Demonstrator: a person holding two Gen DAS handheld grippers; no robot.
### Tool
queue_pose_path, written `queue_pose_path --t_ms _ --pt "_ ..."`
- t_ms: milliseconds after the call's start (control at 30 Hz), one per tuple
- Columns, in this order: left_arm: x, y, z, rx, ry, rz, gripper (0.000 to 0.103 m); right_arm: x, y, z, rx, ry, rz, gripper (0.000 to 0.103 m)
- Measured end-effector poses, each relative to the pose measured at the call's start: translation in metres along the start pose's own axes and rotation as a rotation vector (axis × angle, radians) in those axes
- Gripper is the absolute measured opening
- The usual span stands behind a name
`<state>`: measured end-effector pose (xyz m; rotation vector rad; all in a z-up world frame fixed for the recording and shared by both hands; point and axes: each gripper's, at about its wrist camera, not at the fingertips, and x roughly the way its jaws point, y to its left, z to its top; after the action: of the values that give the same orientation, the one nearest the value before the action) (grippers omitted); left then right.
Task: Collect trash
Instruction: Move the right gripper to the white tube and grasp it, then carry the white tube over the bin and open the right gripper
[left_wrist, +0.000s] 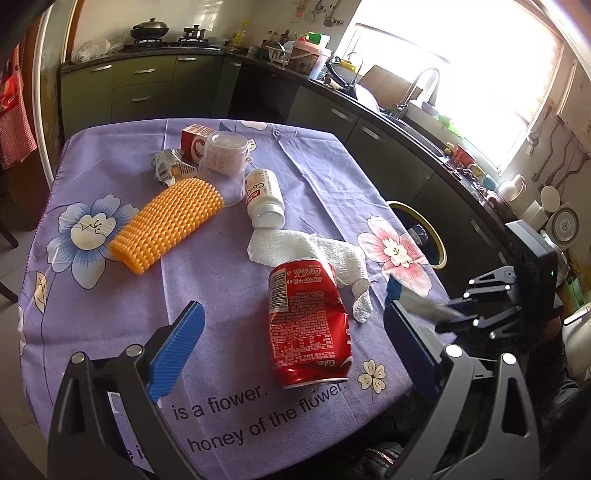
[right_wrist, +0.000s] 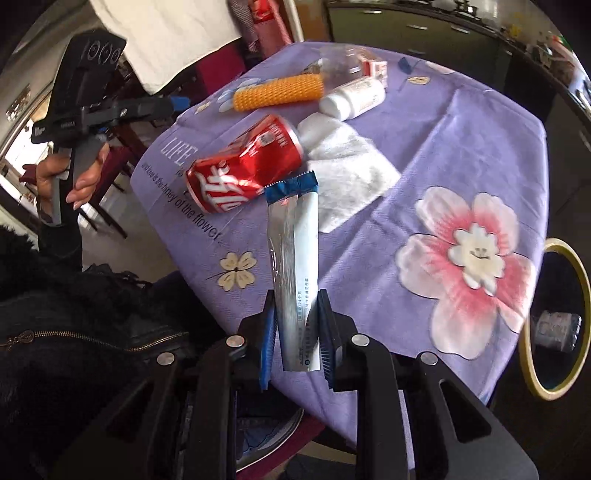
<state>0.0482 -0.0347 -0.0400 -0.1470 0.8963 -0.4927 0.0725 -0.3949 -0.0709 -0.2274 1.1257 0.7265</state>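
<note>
My right gripper is shut on a silver and blue wrapper and holds it above the table's near edge. My left gripper is open, its blue pads on either side of a crushed red Coke can lying on the purple flowered tablecloth. The can also shows in the right wrist view. A white tissue, a white pill bottle, an orange spiky sleeve, a clear plastic cup, a crumpled foil wrapper and a red carton lie farther back.
A bin with a yellow rim stands beside the table on the right, a plastic bottle inside; it also shows in the left wrist view. Dark kitchen cabinets with a sink run along the far and right sides. Chairs stand at the left.
</note>
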Motion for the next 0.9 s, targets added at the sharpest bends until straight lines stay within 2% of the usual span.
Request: queue_pose_path --t_ms 167,267,333,500,533,567,600,633,667,767,900 --pt "0.002 -0.005 0.003 0.023 0.006 -0.006 0.093 -0.041 -0.09 -0.011 0.24 -0.073 -0.208 0.022" --pt "0.004 -0.008 0.005 0.033 0.008 -0.008 0.093 -0.048 -0.152 -0.022 0.392 -0.051 -0.334 0.022" --pt "0.005 -0.009 0.006 0.034 0.01 -0.01 0.093 -0.046 -0.189 -0.028 0.466 -0.026 -0.384 0.022" --pt "0.009 -0.012 0.008 0.039 0.02 -0.007 0.093 -0.027 -0.254 -0.03 0.559 0.011 -0.416 0.024" --pt "0.01 -0.013 0.008 0.041 0.023 -0.006 0.093 -0.023 -0.264 -0.028 0.573 0.002 -0.419 0.028" --pt "0.011 -0.014 0.008 0.044 0.025 -0.005 0.093 -0.02 -0.273 -0.026 0.587 -0.008 -0.417 0.038" --pt "0.012 -0.015 0.008 0.049 0.028 -0.004 0.093 -0.016 -0.281 -0.025 0.605 -0.006 -0.425 0.048" --pt "0.012 -0.016 0.009 0.052 0.031 -0.002 0.093 -0.014 -0.285 -0.024 0.616 -0.003 -0.444 0.064" --pt "0.013 -0.017 0.009 0.054 0.034 -0.002 0.093 -0.014 -0.287 -0.024 0.626 -0.011 -0.46 0.065" --pt "0.016 -0.021 0.01 0.065 0.043 -0.006 0.093 -0.02 -0.278 -0.025 0.639 -0.059 -0.435 0.065" --pt "0.023 -0.024 0.01 0.069 0.059 -0.015 0.093 -0.025 -0.238 -0.029 0.612 -0.114 -0.4 0.065"
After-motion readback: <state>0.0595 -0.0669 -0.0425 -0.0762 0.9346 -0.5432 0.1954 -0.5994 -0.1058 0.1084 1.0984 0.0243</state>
